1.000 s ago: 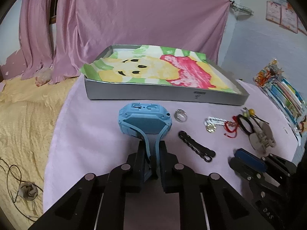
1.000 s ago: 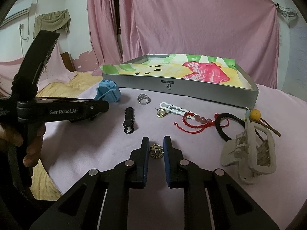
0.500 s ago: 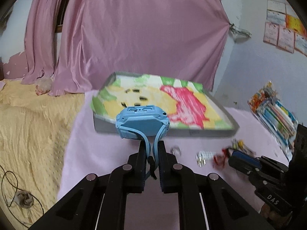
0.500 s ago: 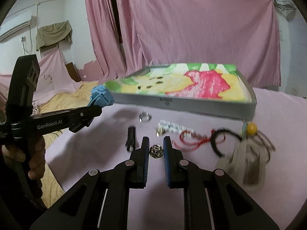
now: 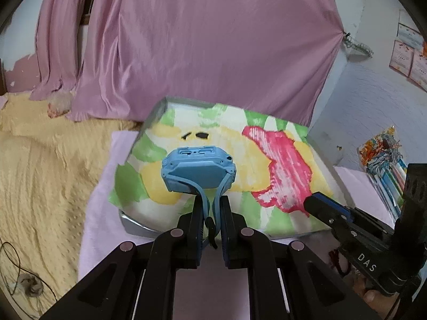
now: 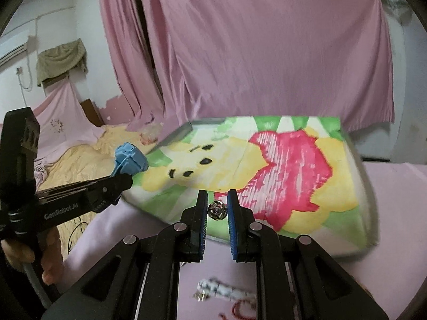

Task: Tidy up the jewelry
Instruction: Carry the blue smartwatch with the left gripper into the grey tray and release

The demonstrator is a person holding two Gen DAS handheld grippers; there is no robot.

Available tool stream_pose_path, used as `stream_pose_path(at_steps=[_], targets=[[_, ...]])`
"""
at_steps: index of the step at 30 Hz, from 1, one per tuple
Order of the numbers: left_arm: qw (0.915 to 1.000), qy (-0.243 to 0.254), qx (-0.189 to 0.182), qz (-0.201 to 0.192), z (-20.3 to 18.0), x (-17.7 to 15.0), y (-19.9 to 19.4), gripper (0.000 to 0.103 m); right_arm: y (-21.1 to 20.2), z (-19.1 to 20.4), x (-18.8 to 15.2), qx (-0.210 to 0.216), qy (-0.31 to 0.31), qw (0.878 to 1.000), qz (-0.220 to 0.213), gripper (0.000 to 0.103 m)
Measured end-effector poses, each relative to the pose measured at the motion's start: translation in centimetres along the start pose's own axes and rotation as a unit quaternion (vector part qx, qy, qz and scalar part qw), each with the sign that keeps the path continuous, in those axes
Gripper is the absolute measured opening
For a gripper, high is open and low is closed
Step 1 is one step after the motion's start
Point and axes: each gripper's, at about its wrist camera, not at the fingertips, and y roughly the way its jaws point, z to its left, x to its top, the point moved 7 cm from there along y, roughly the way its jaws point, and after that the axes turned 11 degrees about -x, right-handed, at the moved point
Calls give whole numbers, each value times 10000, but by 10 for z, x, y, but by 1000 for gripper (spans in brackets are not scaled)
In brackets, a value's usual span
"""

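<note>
My left gripper [image 6: 125, 181] reads "GenRobot.AI" along its side; my right gripper [image 5: 315, 200] shows "DAS". A second ago both sat low over the jewelry on the desk [image 6: 400, 186]; now both are raised over the painted tray [image 5: 138, 144], tilted downward. The left is clamped on the blue watch [image 5: 198, 169] strap, the right on a small metal bead [image 6: 217, 210].

The tray [image 5: 138, 226] sits on the worktop [image 5: 98, 213], curtain [image 5: 202, 53] behind, bed [image 5: 40, 186] to its left. The watch [image 5: 198, 172] hangs over the tray's near left part; the bead [image 6: 217, 210] over its near edge.
</note>
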Motion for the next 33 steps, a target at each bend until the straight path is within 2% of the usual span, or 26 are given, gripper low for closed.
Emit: stream_pose_path(at_steps=[4, 12, 15, 20, 21, 23, 24, 25, 26, 31, 33], targets=[[9999, 32, 50, 129, 0, 1, 9, 12, 22, 0, -5, -156, 8, 9996, 249, 13], [9975, -14, 107, 702, 6, -1, 27, 18, 52, -3, -14, -522, -73, 9957, 766, 13], [9974, -8, 72, 720, 5, -2, 29, 20, 58, -4, -18, -520, -23, 9948, 871, 13], [9980, 1, 89, 622, 3, -4, 24, 33, 55, -7, -20, -457, 68, 9950, 890, 14], [9984, 35, 100, 556, 2, -4, 21, 35, 53, -7, -20, -410, 107, 9953, 866, 16], [9993, 83, 95, 364, -1, -5, 11, 58, 49, -8, -19, -469, 128, 9958, 772, 22], [9996, 95, 86, 249, -1, -6, 6, 63, 45, -9, -18, -548, 122, 9960, 692, 30], [9999, 122, 86, 70, -4, -6, -2, 67, 40, -10, -18, -588, 111, 9964, 595, 39], [9998, 162, 90, -42, -6, -7, -7, 68, 34, -10, -17, -627, 91, 9968, 479, 42], [9979, 371, 233, -478, -17, -16, -35, 82, 0, -14, -13, -847, 33, 9963, -126, 51], [9967, 440, 246, -640, -19, -19, -45, 91, -17, -17, -13, -934, 39, 9948, -414, 66]])
